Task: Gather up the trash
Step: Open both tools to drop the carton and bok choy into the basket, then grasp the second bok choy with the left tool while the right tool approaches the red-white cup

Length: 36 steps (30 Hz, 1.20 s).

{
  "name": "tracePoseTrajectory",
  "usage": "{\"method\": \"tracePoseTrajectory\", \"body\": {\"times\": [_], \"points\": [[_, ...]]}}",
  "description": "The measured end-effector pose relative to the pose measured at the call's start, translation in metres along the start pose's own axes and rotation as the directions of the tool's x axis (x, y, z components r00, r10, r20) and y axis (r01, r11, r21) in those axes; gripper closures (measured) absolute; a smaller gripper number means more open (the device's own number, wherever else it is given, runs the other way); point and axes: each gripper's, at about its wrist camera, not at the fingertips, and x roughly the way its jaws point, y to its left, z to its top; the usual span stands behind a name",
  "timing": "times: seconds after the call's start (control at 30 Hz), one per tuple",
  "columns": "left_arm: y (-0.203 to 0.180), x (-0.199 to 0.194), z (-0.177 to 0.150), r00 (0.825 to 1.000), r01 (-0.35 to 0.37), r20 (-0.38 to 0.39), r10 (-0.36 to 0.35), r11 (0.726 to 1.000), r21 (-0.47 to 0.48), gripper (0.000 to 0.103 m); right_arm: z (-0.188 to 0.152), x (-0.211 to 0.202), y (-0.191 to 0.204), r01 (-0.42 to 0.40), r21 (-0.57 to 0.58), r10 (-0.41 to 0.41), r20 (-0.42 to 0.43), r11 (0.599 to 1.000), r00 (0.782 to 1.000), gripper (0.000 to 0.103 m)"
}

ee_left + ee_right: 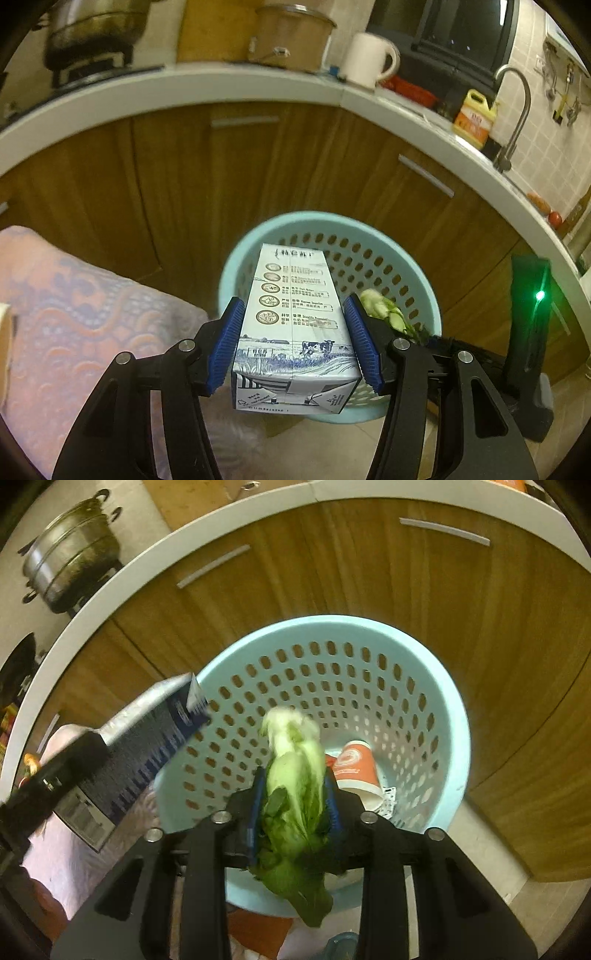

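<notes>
1. Two tools at work above one landmark, the pale blue perforated basket, standing on the floor against the wooden cabinet doors.
2. Left tool: parted about halfway, blue pads pressed on both long sides of a milk carton; carton gripped lengthwise, printed face up, far end reaching over the near rim of the basket.
3. Right tool: parted narrowly, closed on a leafy green vegetable; pale stem end pointing into the basket's mouth, dark leaves hanging out below the pads, over the near rim.
4. Seen from the right wrist: same carton slanting in from the left of the basket, its upper corner over the rim, left tool's black frame behind it, blurred.
5. Seen from the left wrist: same vegetable just right of the carton, inside the basket's outline.
6. Already inside the basket, at the bottom: an orange paper cup lying on its side, with a small white printed scrap just beside it.
7. Above the basket, on the white worktop: a steel pot to the left, a white mug and a yellow bottle to the right, next to a tap.
8. Left of the basket: a pink patterned cloth.
</notes>
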Motion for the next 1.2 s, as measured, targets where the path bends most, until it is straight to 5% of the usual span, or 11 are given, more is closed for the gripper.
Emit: {"method": "tracePoseTrajectory", "body": {"times": [0.13,0.5,0.7,0.93,1.13,1.2], "points": [[0.006,0.0,-0.003,1.0,-0.016,0.0,0.016,1.0,-0.005,0.03,0.002,-0.009,-0.006,0.007,0.005,-0.007,0.029,1.0,1.0,0.057],[0.036,-0.077,-0.009,0.987,-0.082,0.132,0.089,0.995,-0.057,0.03,0.0,-0.049,0.035,-0.083,-0.058,0.089,0.091,0.995,0.992,0.057],[0.084,-0.149,-0.018,0.946,-0.182,0.241,0.216,0.971,-0.155,0.03,-0.01,-0.071,0.111,-0.18,-0.203,0.203,0.098,0.962,0.974,0.057],[0.165,-0.224,-0.035,0.884,-0.278,0.285,0.372,0.906,-0.319,0.03,-0.036,-0.076,0.211,-0.258,-0.373,0.306,0.075,0.891,0.949,0.057],[0.226,-0.252,-0.049,0.854,-0.319,0.259,0.451,0.848,-0.424,0.032,-0.06,-0.062,0.273,-0.304,-0.5,0.38,0.053,0.81,0.924,0.057],[0.246,-0.251,-0.053,0.858,-0.328,0.233,0.457,0.838,-0.437,0.033,-0.067,-0.053,0.289,-0.293,-0.545,0.381,0.054,0.785,0.923,0.052]]}}
